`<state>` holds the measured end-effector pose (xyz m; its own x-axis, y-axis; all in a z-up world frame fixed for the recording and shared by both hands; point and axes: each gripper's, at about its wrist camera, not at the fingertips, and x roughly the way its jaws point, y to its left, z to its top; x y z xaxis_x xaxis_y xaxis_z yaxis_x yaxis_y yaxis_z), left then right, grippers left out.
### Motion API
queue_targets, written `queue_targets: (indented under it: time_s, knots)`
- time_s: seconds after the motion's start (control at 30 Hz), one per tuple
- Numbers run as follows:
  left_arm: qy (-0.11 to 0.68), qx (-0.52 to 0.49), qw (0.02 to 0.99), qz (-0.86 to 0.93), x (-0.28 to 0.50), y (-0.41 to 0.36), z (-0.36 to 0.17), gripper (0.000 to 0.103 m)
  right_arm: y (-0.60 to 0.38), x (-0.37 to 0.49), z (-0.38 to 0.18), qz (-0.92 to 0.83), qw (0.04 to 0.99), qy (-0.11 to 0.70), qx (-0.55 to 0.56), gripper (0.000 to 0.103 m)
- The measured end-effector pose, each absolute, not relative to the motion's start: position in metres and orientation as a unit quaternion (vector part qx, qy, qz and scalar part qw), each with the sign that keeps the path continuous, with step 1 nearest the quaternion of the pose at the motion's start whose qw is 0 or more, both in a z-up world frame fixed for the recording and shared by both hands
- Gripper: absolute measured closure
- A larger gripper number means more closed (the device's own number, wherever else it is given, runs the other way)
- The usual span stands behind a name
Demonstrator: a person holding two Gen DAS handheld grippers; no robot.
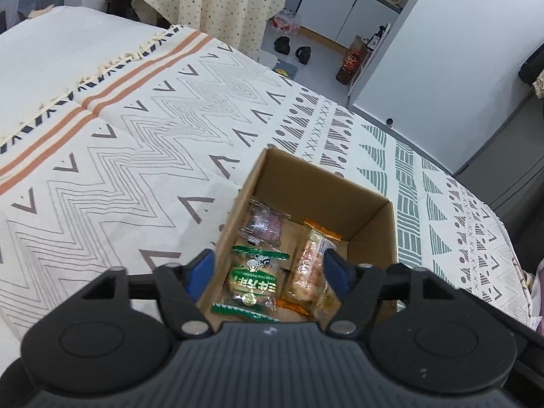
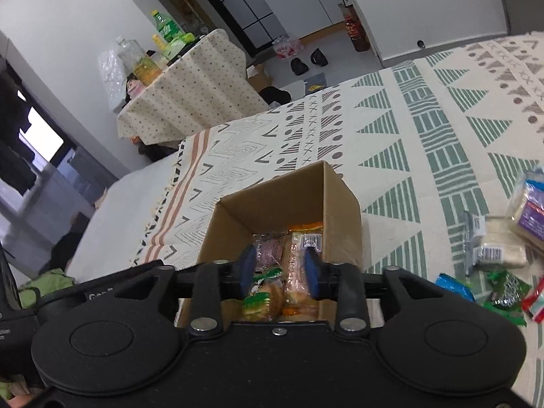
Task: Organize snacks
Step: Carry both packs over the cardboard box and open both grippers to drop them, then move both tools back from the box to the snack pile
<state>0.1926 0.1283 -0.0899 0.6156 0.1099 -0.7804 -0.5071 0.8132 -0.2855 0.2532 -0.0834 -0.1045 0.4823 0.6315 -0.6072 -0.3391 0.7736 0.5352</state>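
Both your left gripper (image 1: 268, 268) and right gripper (image 2: 280, 272) hang released over the brown corrugated cardboard box (image 1: 370, 217) holding 3 crinkly plastic snack packets (image 1: 255, 282).

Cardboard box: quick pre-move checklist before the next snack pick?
1. Open brown cardboard box upright on the patterned cloth: ok.
2. Green-and-white wrapped snack, orange-trimmed clear packet and purple-filled clear packet inside the box: ok.
3. Left tongs open, empty: ok.
4. Right tongs open, empty: ok.
5. Loose snacks left on the cloth, such as the blue packet: not ok.
6. Room left in the box: ok.
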Motion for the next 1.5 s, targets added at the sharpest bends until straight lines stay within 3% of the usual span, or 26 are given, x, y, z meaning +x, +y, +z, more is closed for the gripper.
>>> queue_targets:
  time_s: [0.23, 0.33, 0.4, 0.53, 0.67, 0.87, 1.5]
  knots:
    - [0.415, -0.239, 0.859, 0.182, 0.188, 0.116, -0.085, 0.024, -0.117, 0.238, -0.095, 0.267, 0.856, 0.406, 0.178, 0.043]
    - [0.415, -0.237, 0.861, 0.174, 0.184, 0.106, -0.082, 0.024, -0.134, 0.233, -0.092, 0.255, 0.864, 0.398, 0.175, 0.029]
    - [0.415, -0.23, 0.864, 0.169, 0.182, 0.098, -0.079, 0.024, -0.147, 0.229, -0.091, 0.247, 0.867, 0.395, 0.174, 0.027]
    - [0.415, -0.224, 0.867, 0.161, 0.179, 0.083, -0.072, 0.011, -0.17, 0.223, -0.087, 0.234, 0.872, 0.389, 0.182, 0.018]
    - [0.405, -0.226, 0.873, 0.152, 0.173, 0.068, -0.061, 0.009, -0.192, 0.215, -0.079, 0.219, 0.881, 0.375, 0.184, 0.007]
    - [0.402, -0.212, 0.881, 0.131, 0.169, 0.043, -0.046, 0.006, -0.22, 0.206, -0.072, 0.207, 0.889, 0.36, 0.192, 0.0]
    - [0.407, -0.187, 0.89, 0.08, 0.161, -0.031, -0.034, 0.003, -0.31, 0.184, -0.074, 0.161, 0.898, 0.351, 0.209, 0.0]
